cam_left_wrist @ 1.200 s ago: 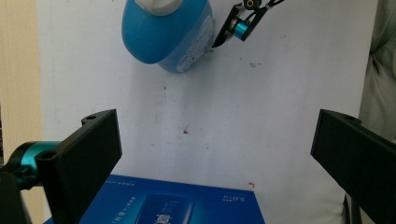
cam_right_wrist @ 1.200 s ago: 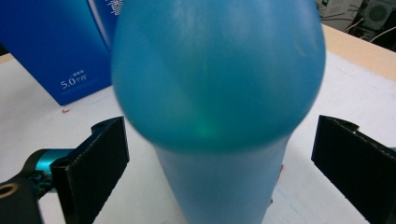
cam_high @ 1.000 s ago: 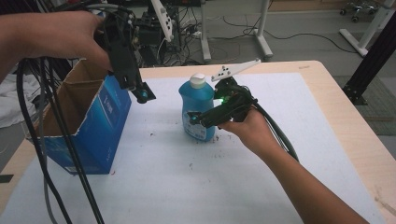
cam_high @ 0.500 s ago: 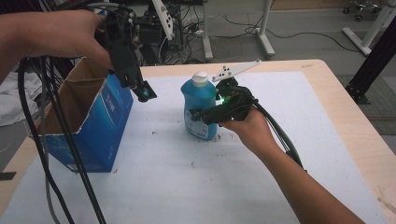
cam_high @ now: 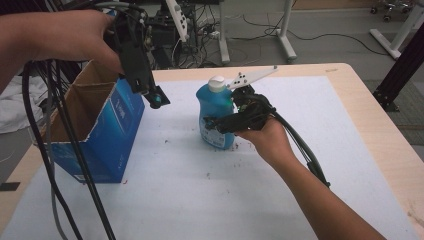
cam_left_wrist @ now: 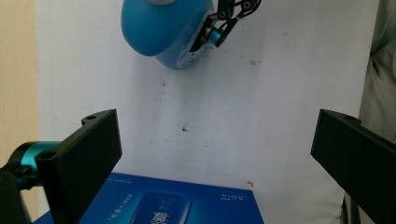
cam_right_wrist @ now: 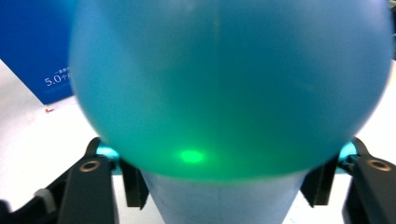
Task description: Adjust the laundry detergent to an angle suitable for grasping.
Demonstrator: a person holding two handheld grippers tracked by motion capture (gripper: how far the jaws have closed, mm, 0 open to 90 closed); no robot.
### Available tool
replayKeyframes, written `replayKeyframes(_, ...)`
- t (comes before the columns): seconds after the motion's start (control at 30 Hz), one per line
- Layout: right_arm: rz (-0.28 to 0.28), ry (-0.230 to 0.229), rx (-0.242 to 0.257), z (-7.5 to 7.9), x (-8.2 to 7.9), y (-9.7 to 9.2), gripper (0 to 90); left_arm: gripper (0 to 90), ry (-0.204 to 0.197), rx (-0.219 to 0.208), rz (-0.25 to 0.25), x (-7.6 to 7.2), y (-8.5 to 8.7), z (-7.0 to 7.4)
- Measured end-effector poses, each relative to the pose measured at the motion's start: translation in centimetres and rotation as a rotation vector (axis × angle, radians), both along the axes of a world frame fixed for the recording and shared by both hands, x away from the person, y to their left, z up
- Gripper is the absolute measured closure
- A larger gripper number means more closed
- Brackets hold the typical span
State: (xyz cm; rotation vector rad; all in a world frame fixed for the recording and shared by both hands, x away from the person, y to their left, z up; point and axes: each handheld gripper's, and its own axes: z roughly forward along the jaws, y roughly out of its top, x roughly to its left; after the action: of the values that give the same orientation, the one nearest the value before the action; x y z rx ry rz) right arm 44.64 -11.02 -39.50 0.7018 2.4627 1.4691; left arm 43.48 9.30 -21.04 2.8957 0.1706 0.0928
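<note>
- My right gripper (cam_high: 215,123) has just been closing its jaws, and they now sit pressed against both sides of the blue plastic detergent bottle with a white cap (cam_high: 215,112).
- That bottle stands upright on the white sheet (cam_high: 310,130) covering the wooden table (cam_high: 380,135), near the middle.
- My left gripper (cam_left_wrist: 215,154) hangs with jaws wide apart, nothing between them, above the open blue cardboard box (cam_high: 107,135).
- The box stands left of the bottle, well apart from it.
</note>
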Motion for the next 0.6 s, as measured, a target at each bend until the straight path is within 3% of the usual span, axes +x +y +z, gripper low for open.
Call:
replayKeyframes(0.37,-0.009,-0.015,-0.003,0.02,-0.06,-0.06,37.1,1.8,0.004,0.002,-0.001,0.14,-0.02,-0.30)
replayKeyframes(0.6,0.000,-0.053,-0.010,0.10,-0.39,0.05,42.8,1.8,0.006,0.001,0.004,0.17,0.19,-0.33)
